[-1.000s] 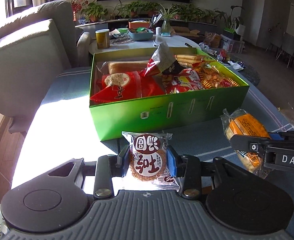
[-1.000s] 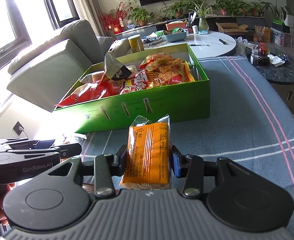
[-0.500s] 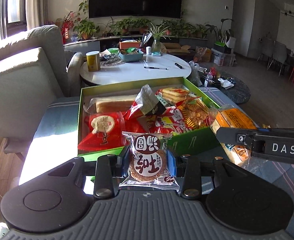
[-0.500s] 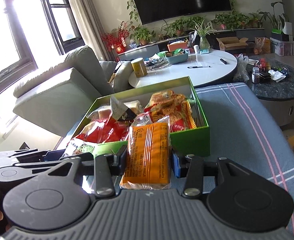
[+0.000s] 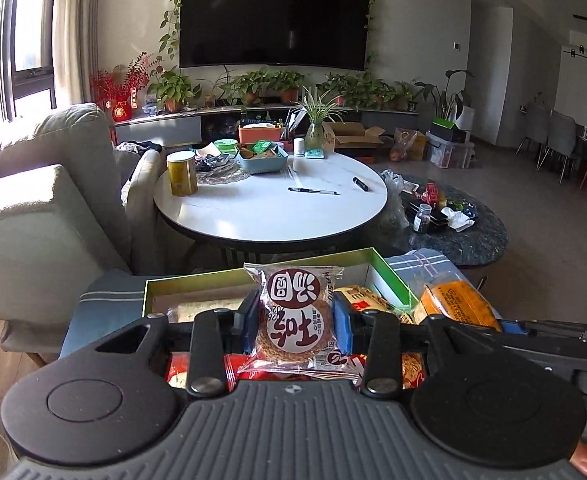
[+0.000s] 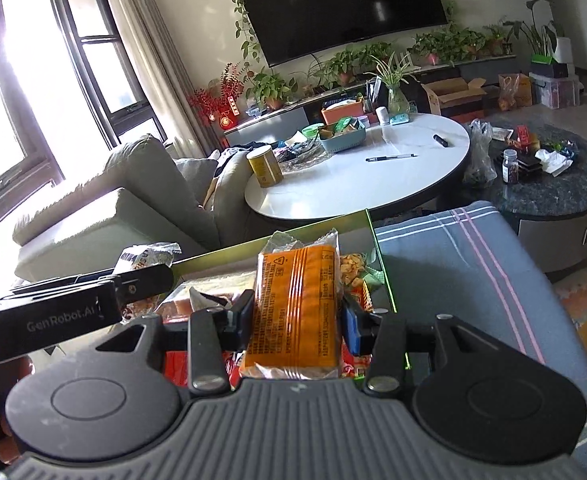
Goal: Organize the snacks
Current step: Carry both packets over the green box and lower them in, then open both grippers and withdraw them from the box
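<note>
Gripping a round rice cracker in clear film (image 5: 298, 322), the left tool (image 5: 297, 326) is closed narrowly; the right tool (image 6: 297, 318) clamps wider on an orange-wrapped cake bar (image 6: 293, 304). Both packets hang over the crowded green cardboard box (image 5: 391, 280). Slippery film could slide free, or the tools collide. Only the right view shows the box's blue striped cloth (image 6: 473, 260).

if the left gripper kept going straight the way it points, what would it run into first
Likely the snacks packed in the green box: the left gripper, shut on the round cracker packet, angles down over its open top. Depth is hard to judge.
</note>
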